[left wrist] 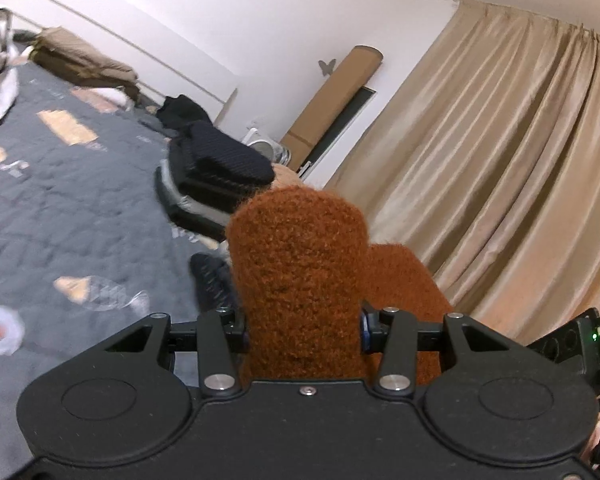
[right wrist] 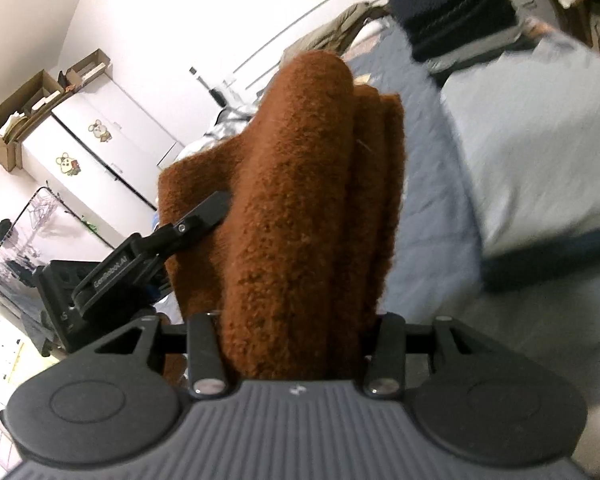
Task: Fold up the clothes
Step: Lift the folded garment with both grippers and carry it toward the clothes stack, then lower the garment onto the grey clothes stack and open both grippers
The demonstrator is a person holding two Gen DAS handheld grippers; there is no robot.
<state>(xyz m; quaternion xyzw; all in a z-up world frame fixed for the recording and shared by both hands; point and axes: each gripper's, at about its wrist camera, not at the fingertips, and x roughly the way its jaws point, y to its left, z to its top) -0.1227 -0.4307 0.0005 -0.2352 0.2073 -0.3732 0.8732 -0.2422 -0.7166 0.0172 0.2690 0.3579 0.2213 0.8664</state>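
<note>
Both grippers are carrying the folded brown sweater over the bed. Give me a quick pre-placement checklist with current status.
1. Left gripper clamped on the brown sweater: ok, jaws press its sides.
2. Right gripper clamped on it: ok, thick folded layers sit between the jaws.
3. Fold holding together: ok, layers look stacked in the right wrist view.
4. Sweater clear of the bedspread: cannot tell, its lower edge is hidden.
5. Dark folded stack in view as drop spot: ok.
6. Room beside the stack: cannot tell, blurred.

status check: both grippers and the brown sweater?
Left gripper and right gripper both shut on folded brown sweater, lifted over bed. Dark folded pile ahead. Path clear.
</note>
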